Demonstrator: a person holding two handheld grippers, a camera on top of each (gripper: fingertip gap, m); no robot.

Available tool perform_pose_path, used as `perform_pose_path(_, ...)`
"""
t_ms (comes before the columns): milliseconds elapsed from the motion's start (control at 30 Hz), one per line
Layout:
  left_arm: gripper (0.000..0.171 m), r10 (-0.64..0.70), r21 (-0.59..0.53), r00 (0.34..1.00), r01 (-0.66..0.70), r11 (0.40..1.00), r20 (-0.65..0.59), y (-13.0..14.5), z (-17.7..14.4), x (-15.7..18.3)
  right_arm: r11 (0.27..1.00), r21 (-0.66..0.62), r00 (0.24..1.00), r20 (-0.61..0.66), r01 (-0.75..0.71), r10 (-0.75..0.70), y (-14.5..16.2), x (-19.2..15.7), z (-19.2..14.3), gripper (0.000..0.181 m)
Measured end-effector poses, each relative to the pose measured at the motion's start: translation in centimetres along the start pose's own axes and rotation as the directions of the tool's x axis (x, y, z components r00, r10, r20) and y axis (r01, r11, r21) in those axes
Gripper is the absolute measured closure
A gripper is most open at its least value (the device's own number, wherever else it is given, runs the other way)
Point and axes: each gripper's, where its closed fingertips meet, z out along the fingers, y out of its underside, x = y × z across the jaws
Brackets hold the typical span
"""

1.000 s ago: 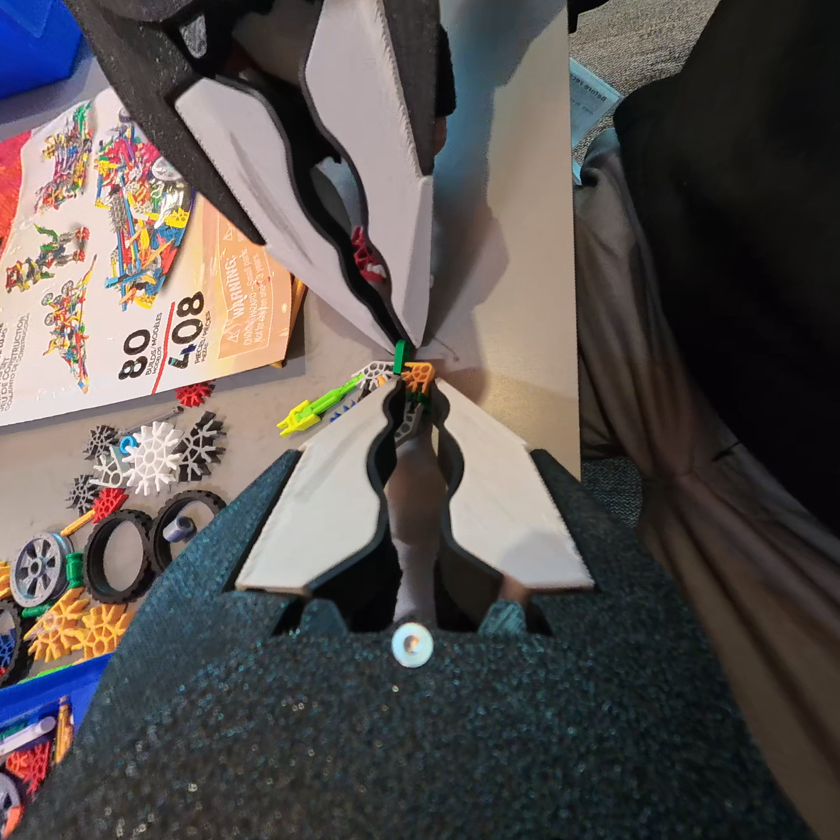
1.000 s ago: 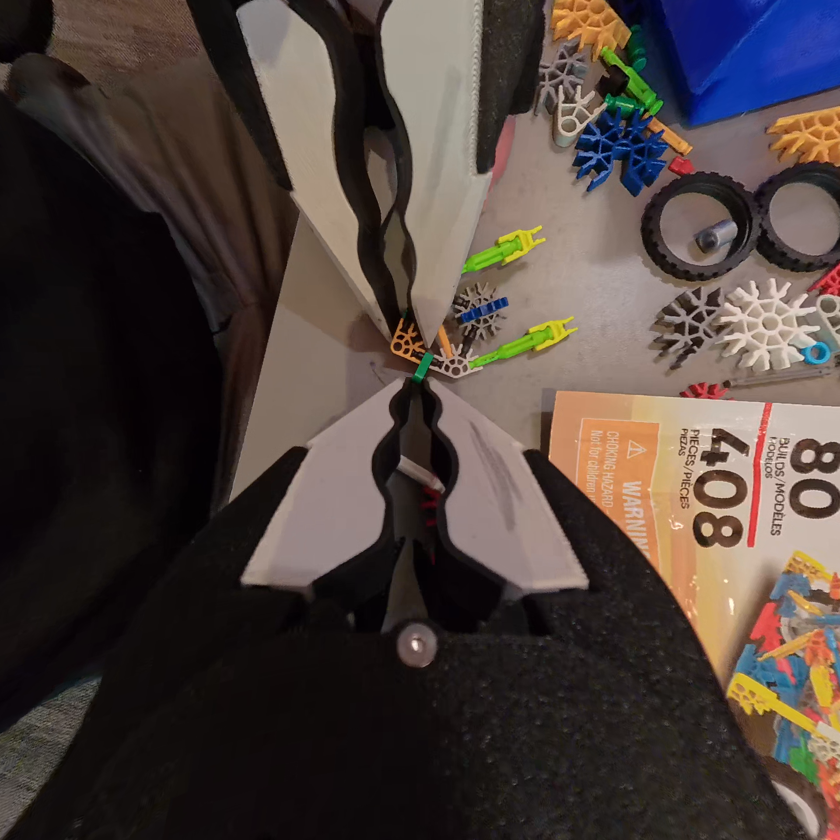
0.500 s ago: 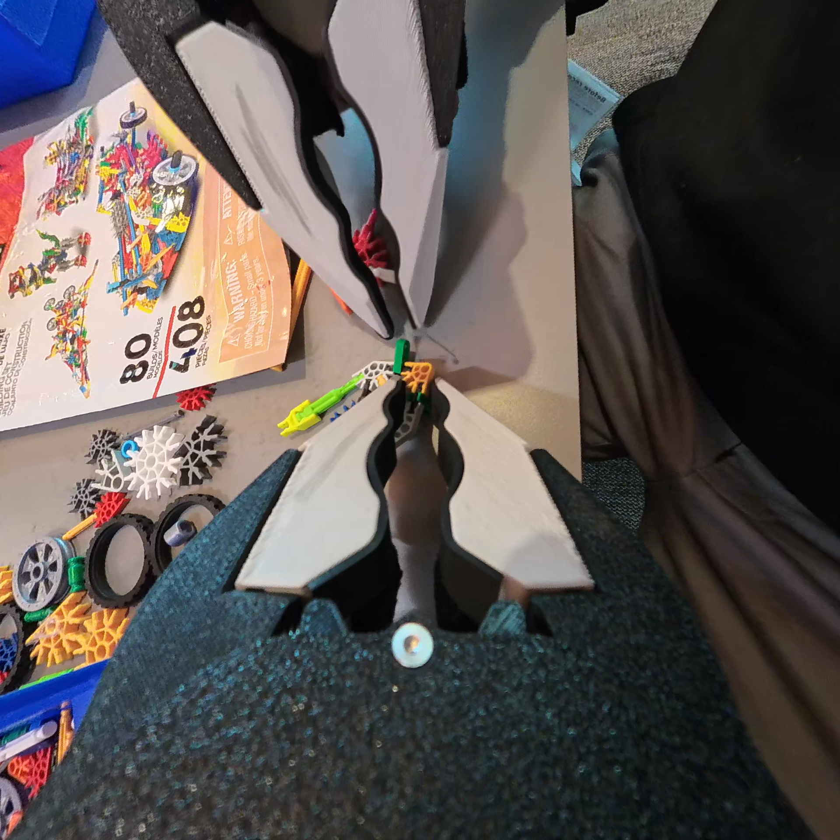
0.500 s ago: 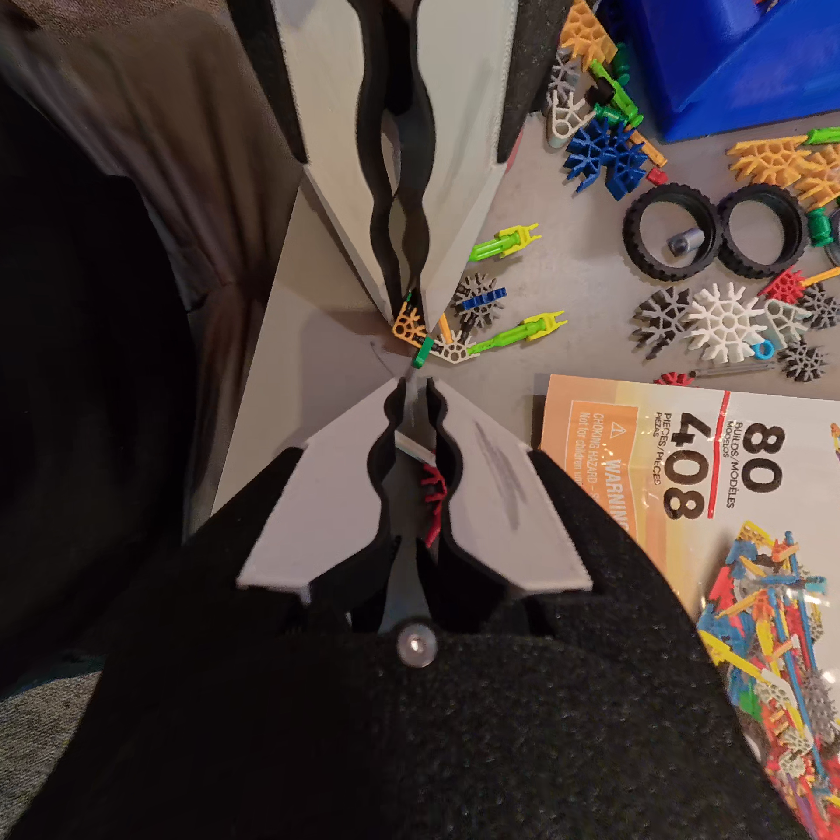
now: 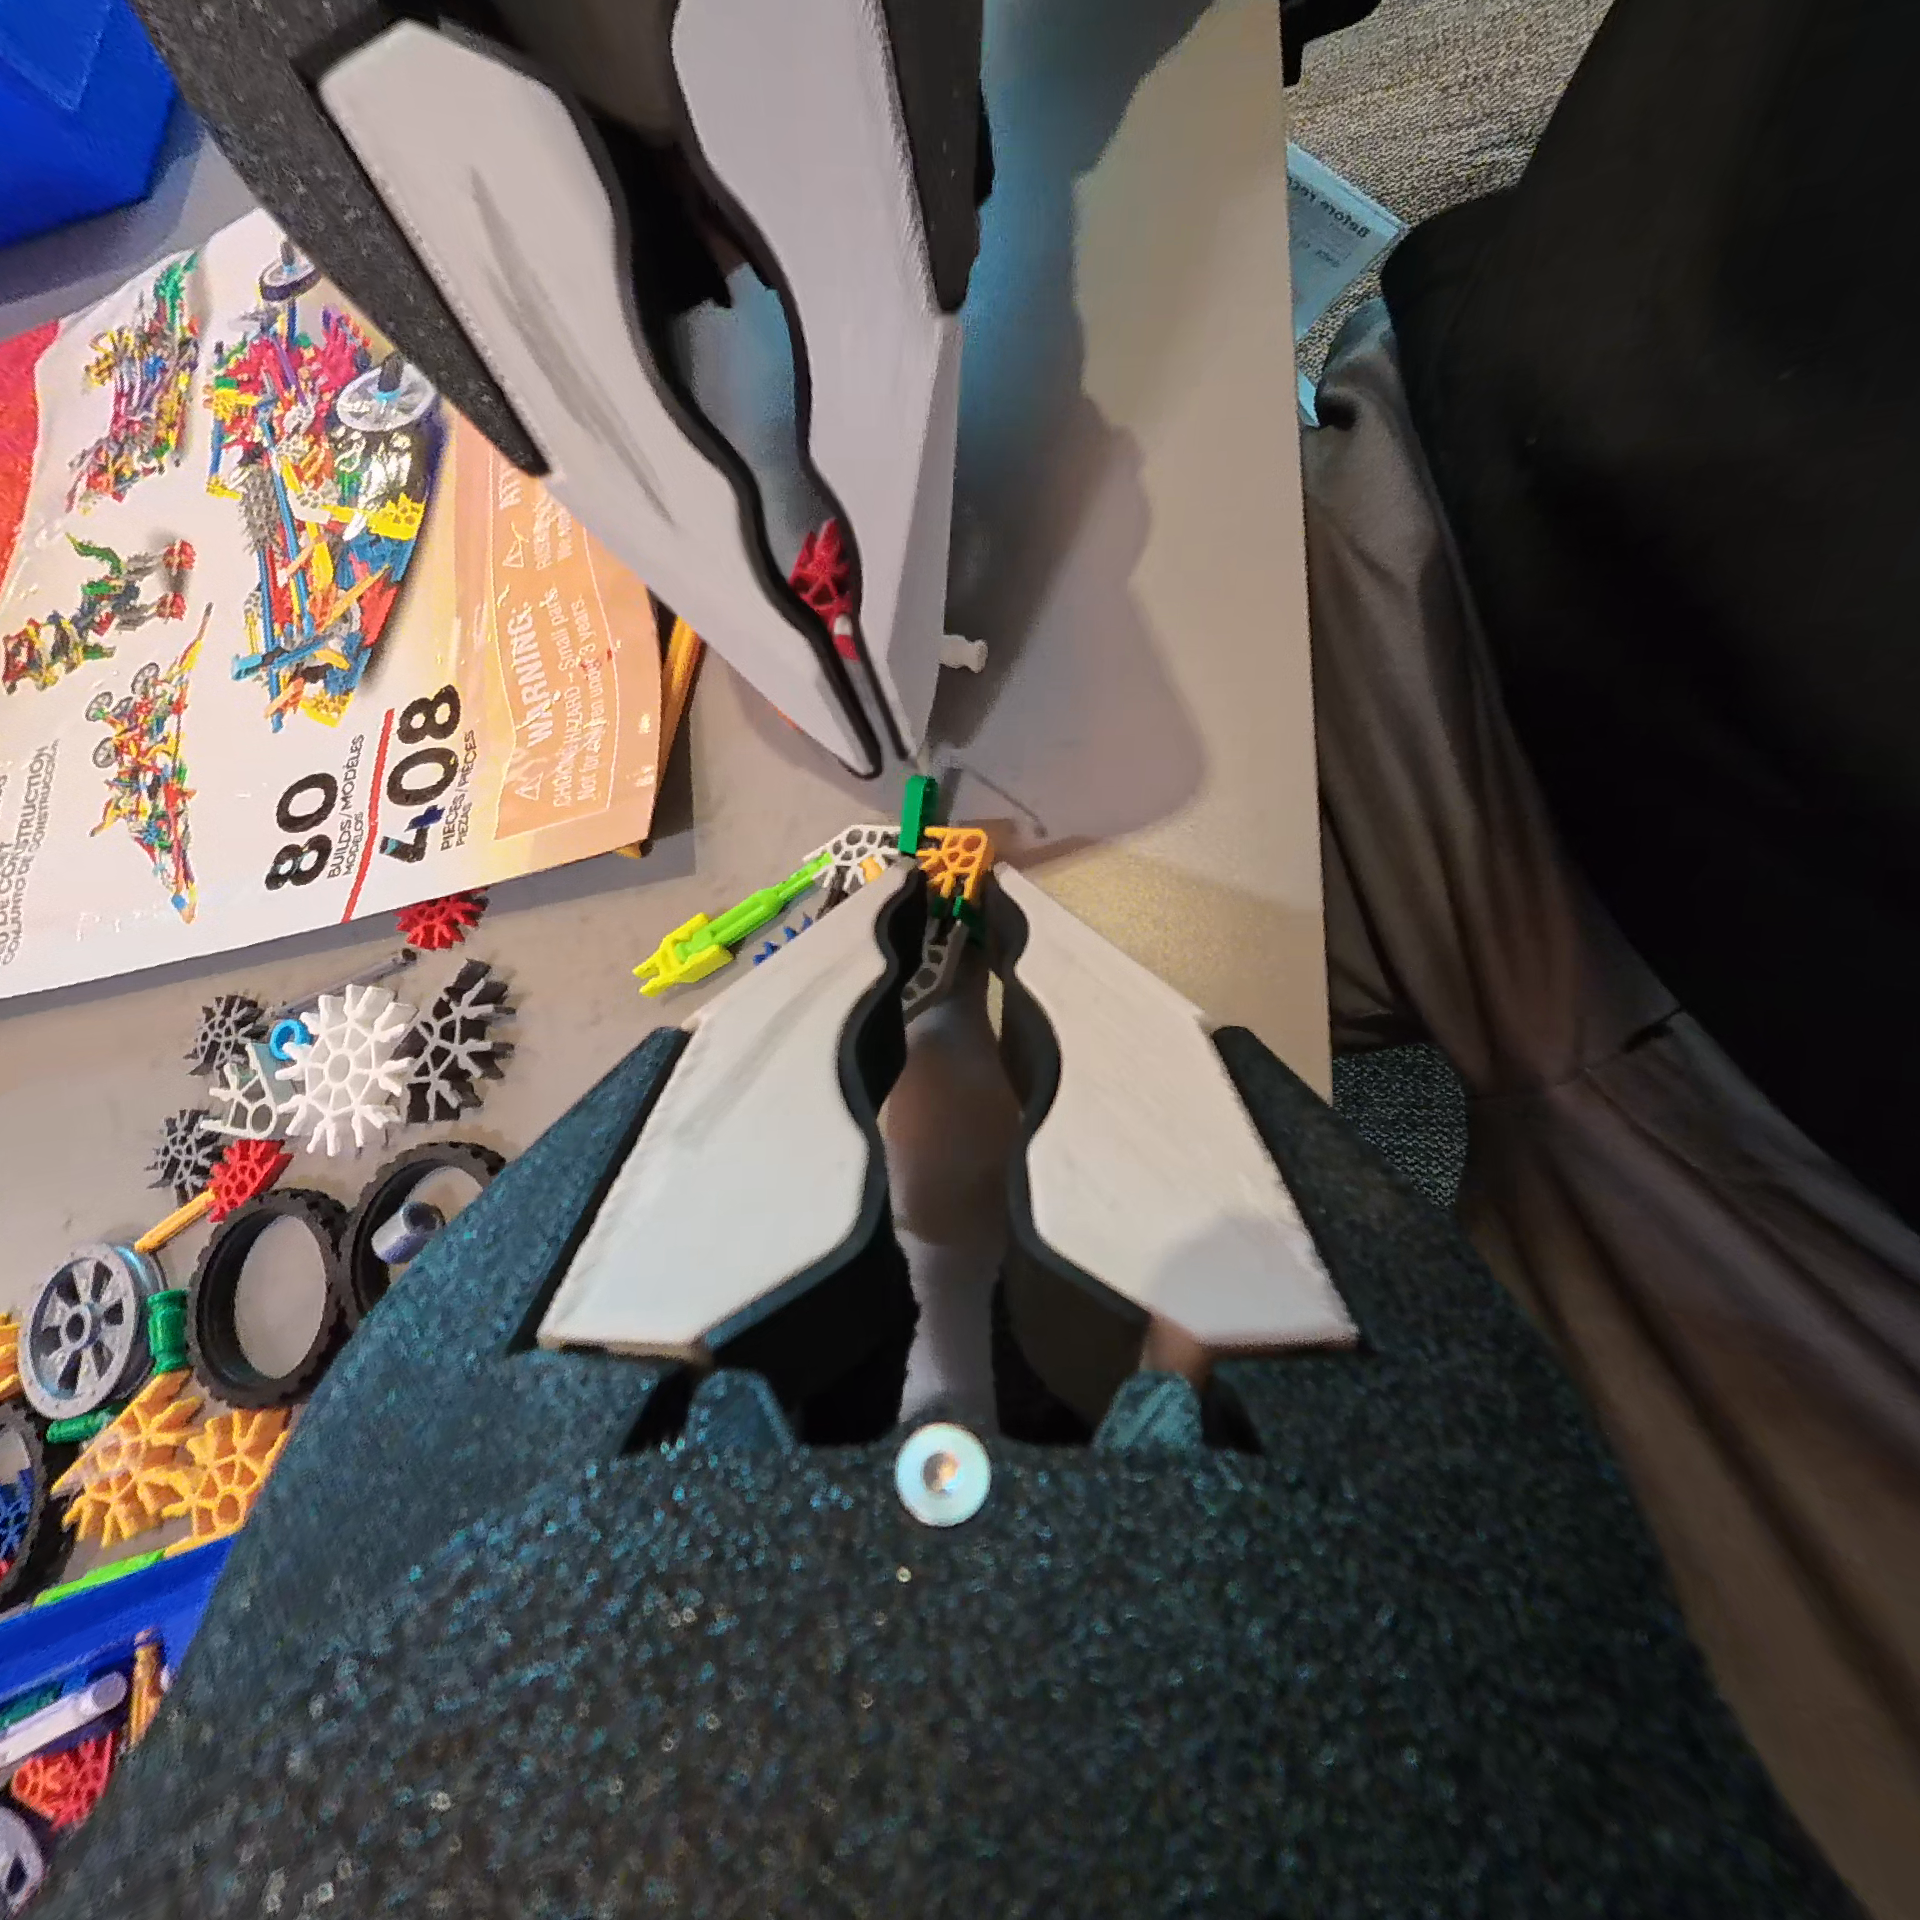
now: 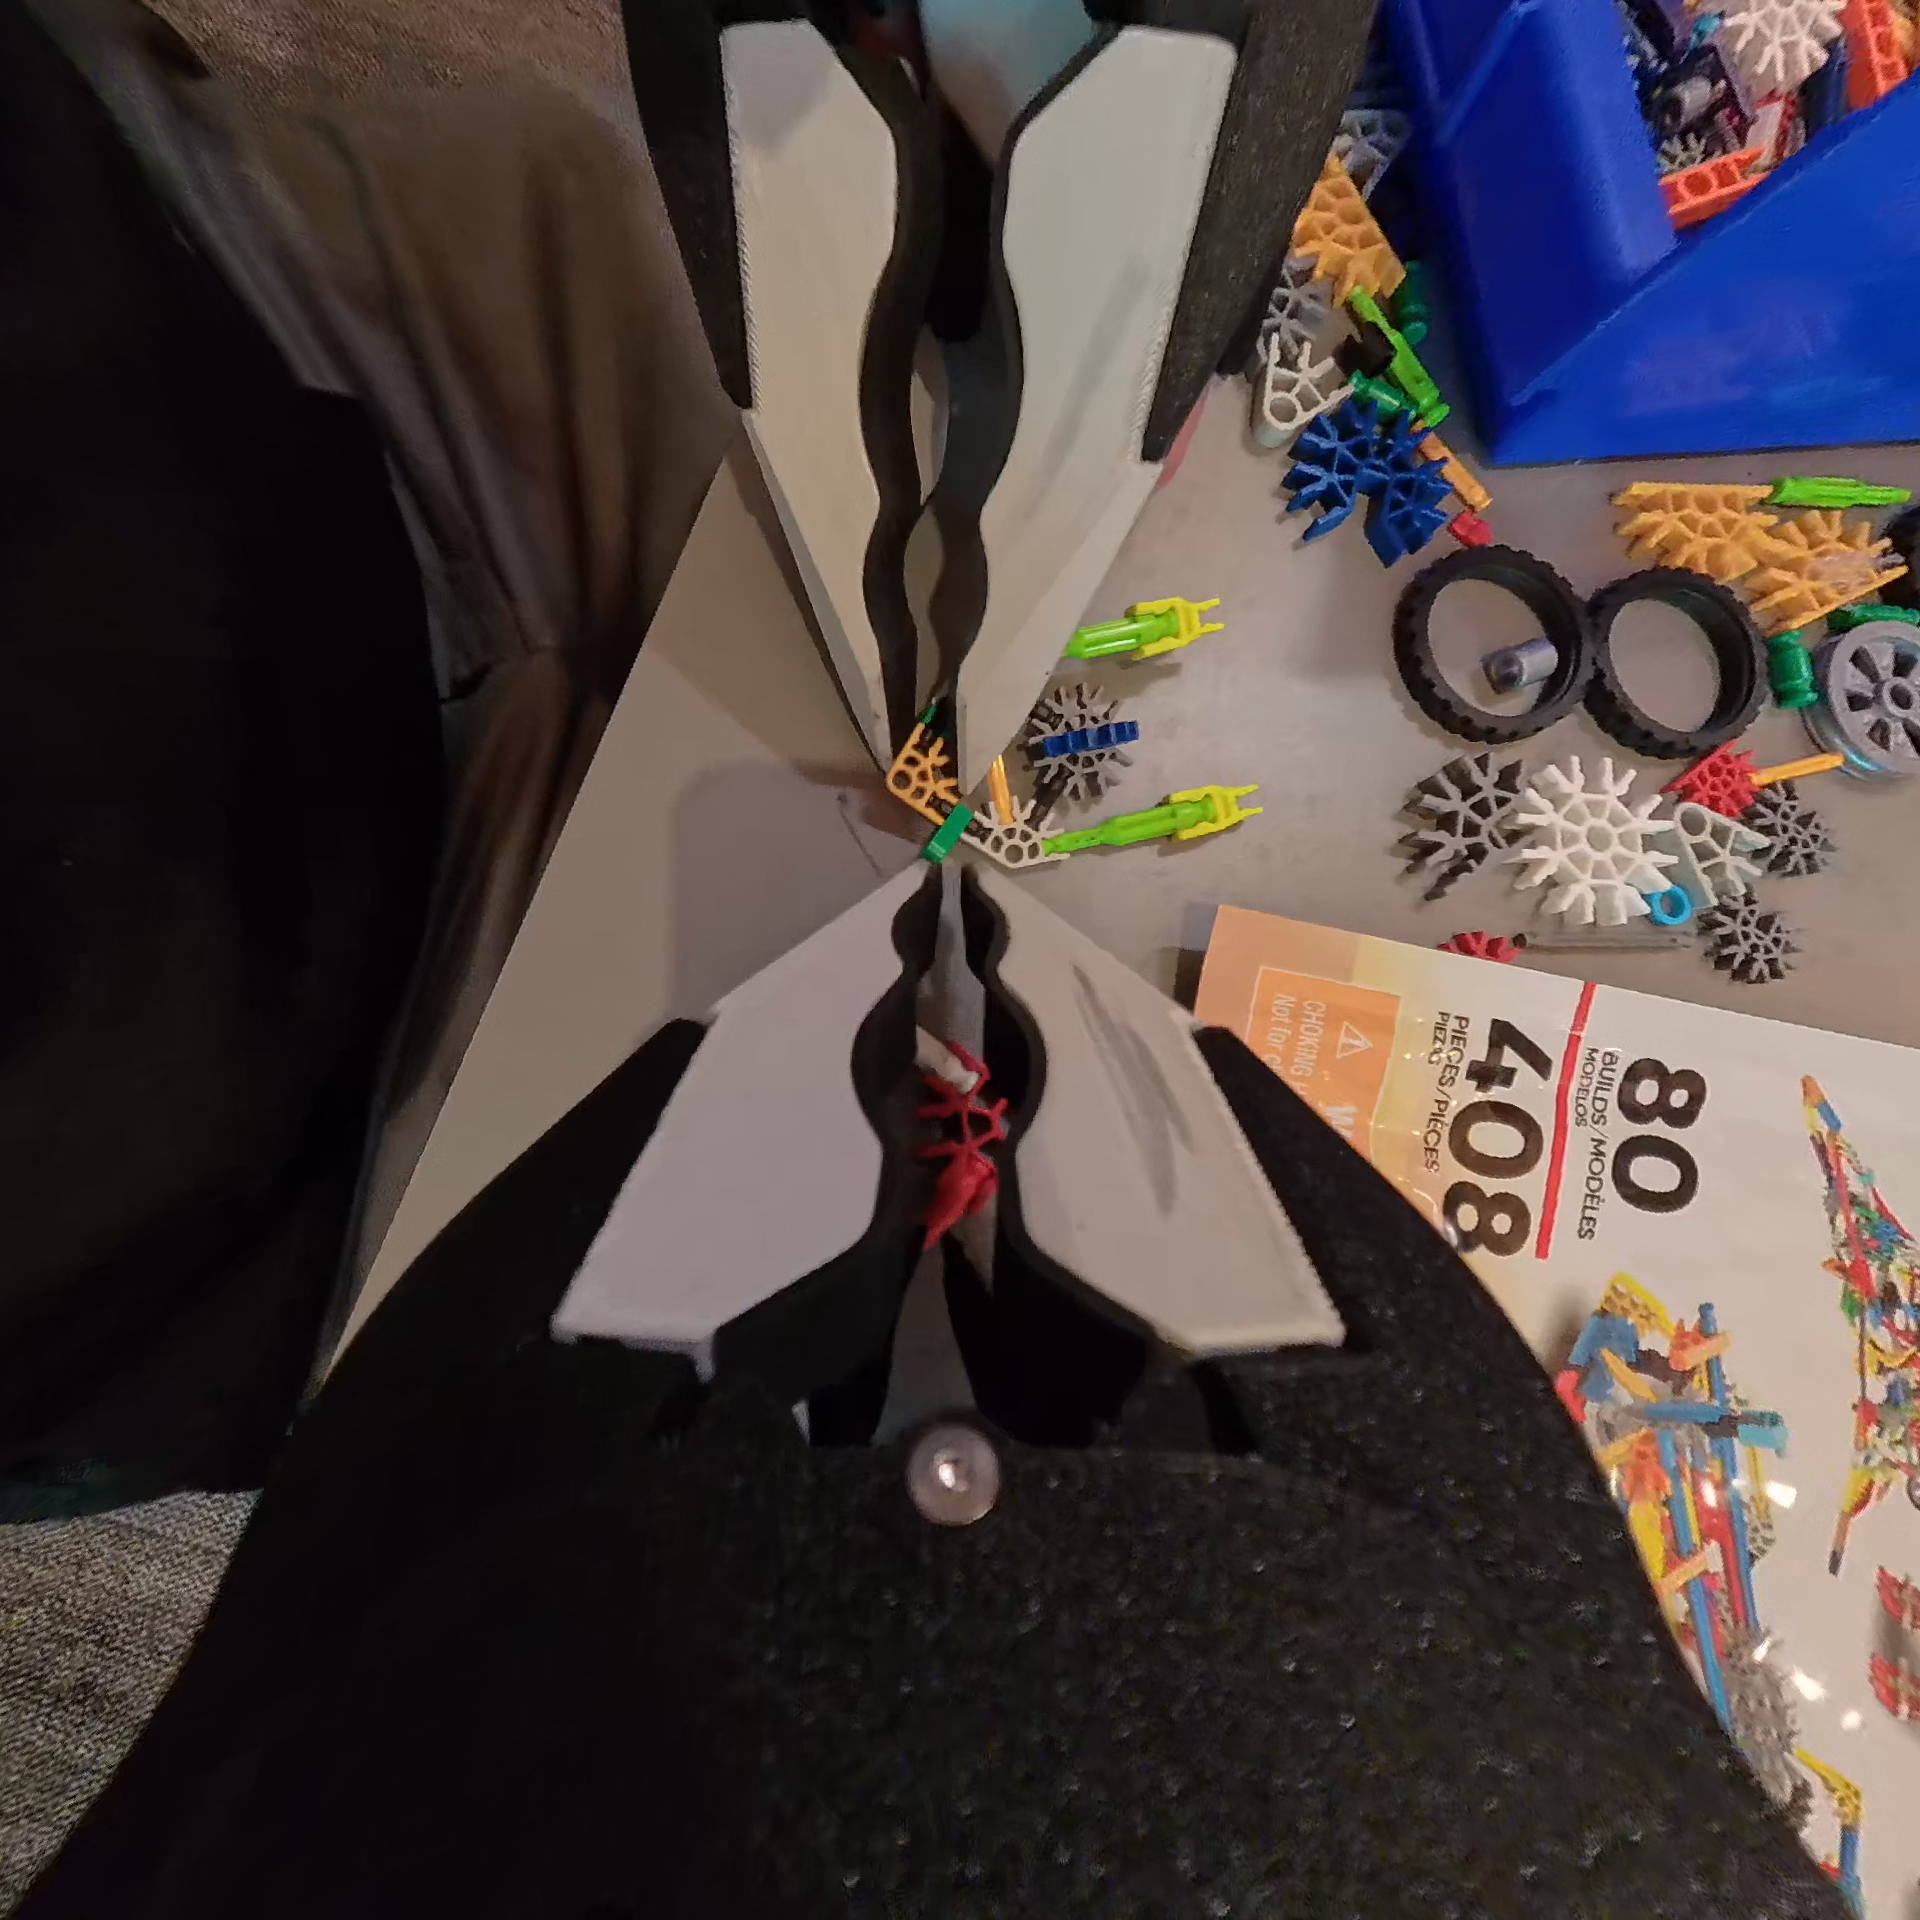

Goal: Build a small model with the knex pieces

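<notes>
My left gripper is shut on a small orange connector with a short green rod sticking out of it. My right gripper is shut on a red connector with a white rod, held deep between its fingers. The two grippers point tip to tip over the table's near edge. The right gripper's tips sit just short of the green rod. In the right wrist view, the left gripper comes in from the top with the orange connector. A grey-white connector with a yellow-green rod lies just behind.
A printed instruction booklet lies on the grey table. Two black tyres, a white snowflake connector, blue and yellow connectors and a grey wheel lie scattered. A blue bin holds more parts. A person's dark clothing is past the table edge.
The right gripper's tips were against the green rod and have drawn back a little. It has tilted, and the red connector shows more. The left gripper has held still.
</notes>
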Motion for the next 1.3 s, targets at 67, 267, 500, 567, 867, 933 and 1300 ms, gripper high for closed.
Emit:
perform_pose_path(67, 0.163, 0.004, 0.000, 1.000, -0.004, 1.000, -0.006, 0.0, 0.0, 0.0, 1.000, 0.002, 1.000, 0.006, 0.017, -0.017, -0.1, -0.1, 0.0, 0.170)
perform_pose_path(267, 0.163, 0.035, 0.004, 0.999, -0.035, 0.999, -0.039, -0.1, 0.0, 0.3, 0.998, 0.000, 0.998, 0.021, 0.060, -0.060, -0.1, -0.3, 0.5, 0.164)
perform_pose_path(500, 0.163, 0.050, 0.022, 0.997, -0.048, 0.999, -0.065, -0.3, 0.1, 0.5, 0.996, 0.022, 0.996, 0.047, 0.081, -0.082, -0.4, 0.0, 0.4, 0.161)
perform_pose_path(567, 0.163, 0.052, 0.026, 0.996, -0.050, 0.998, -0.067, -0.3, 0.1, 0.5, 0.996, 0.019, 0.994, 0.061, 0.085, -0.086, -0.4, -0.1, 0.5, 0.160)
perform_pose_path(867, 0.163, 0.048, 0.048, 0.996, -0.044, 0.998, -0.082, -0.3, 0.1, 0.5, 0.996, 0.021, 0.988, 0.122, 0.092, -0.093, -0.1, -0.4, 0.9, 0.161)
perform_pose_path(933, 0.163, 0.049, 0.049, 0.995, -0.045, 0.998, -0.088, -0.3, 0.1, 0.5, 0.996, 0.026, 0.987, 0.130, 0.091, -0.093, -0.1, -0.4, 0.9, 0.161)
perform_pose_path(1300, 0.163, 0.047, 0.051, 0.994, -0.042, 0.998, -0.099, -0.3, 0.1, 0.5, 0.989, -0.003, 0.979, 0.139, 0.151, -0.149, -0.2, -0.2, 1.2, 0.160)
